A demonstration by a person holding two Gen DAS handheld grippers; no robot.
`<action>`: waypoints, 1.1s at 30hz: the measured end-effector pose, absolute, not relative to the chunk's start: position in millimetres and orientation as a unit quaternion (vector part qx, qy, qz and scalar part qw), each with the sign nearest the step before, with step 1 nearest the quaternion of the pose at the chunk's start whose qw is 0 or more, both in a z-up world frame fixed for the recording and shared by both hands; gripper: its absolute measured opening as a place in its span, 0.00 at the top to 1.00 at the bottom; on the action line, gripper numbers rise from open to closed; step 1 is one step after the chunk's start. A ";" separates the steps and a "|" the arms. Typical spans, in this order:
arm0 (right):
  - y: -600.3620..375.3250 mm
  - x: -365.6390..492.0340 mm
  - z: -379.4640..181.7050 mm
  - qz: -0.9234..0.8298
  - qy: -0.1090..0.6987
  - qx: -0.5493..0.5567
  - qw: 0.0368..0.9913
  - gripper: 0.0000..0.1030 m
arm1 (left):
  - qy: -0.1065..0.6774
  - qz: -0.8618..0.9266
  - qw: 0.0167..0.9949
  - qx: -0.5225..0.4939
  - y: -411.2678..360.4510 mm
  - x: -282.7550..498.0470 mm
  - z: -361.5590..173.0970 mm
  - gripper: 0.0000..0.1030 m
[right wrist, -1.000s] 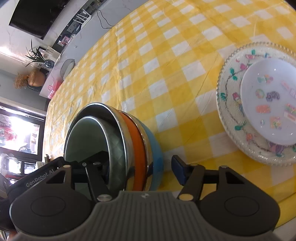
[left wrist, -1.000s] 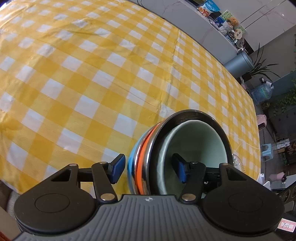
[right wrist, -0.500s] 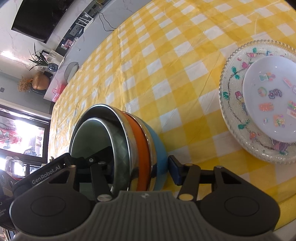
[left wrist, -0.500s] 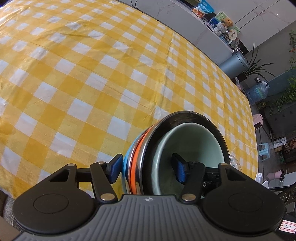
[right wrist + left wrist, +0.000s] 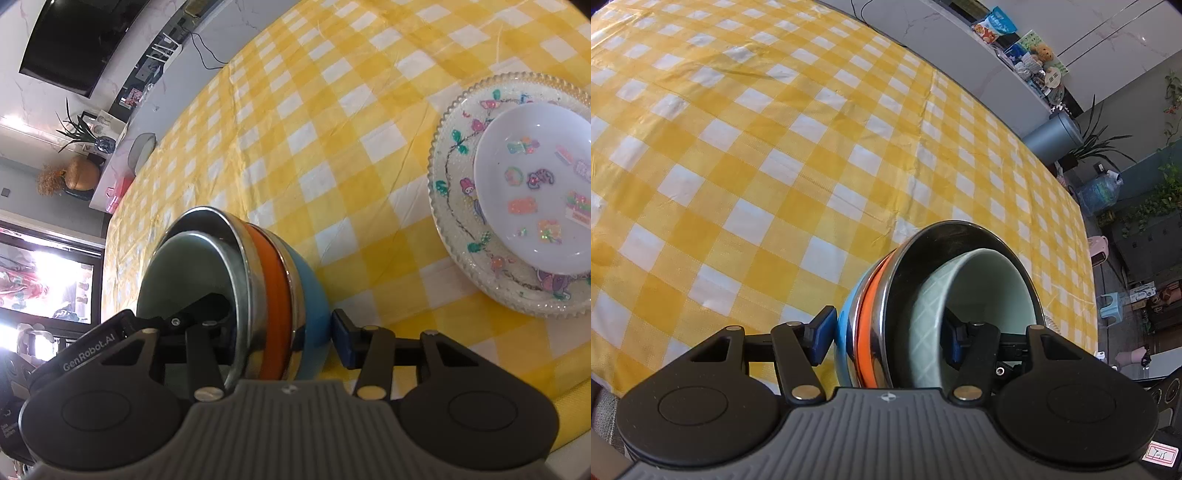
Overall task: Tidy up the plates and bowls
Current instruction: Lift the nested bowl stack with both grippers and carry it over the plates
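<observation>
A nested bowl stack [image 5: 866, 317] stands on the yellow checked tablecloth [image 5: 775, 155]: blue outside, then orange, steel, and a pale green bowl [image 5: 990, 291] innermost. My left gripper [image 5: 889, 339] straddles its near wall. One pad touches the blue side and the other sits inside the green bowl, gripping. From the opposite side my right gripper [image 5: 280, 332] straddles the bowl stack [image 5: 310, 291]. Its jaws are closing; the outer pad stands a sliver off the blue bowl, and its inner finger is hidden behind the steel rim.
A beaded glass plate [image 5: 448, 206] with a white sticker-decorated plate [image 5: 532, 184] on it lies to the right of the stack. The table edge [image 5: 554, 391] runs close below it. A counter [image 5: 960, 55] and a water jug [image 5: 1099, 192] stand beyond the table.
The right gripper's outer pad has come in toward the blue bowl. The left gripper's outer pad has closed its small gap to the blue side. The stack has kept its place.
</observation>
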State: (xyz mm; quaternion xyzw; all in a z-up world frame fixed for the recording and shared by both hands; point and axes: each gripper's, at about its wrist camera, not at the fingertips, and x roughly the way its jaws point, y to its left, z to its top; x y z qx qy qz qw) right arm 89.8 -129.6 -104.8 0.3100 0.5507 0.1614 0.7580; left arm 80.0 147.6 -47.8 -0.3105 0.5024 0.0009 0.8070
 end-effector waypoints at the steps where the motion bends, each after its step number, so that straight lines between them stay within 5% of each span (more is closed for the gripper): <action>1: -130.4 89.1 -103.3 0.162 0.550 0.310 0.759 0.54 | 0.501 0.000 0.808 -0.310 146.9 79.6 -46.2 0.37; 33: -298.6 59.9 -35.2 0.117 0.454 0.327 0.820 0.55 | 0.461 -0.130 0.831 -0.283 -5.4 101.3 -2.7 0.38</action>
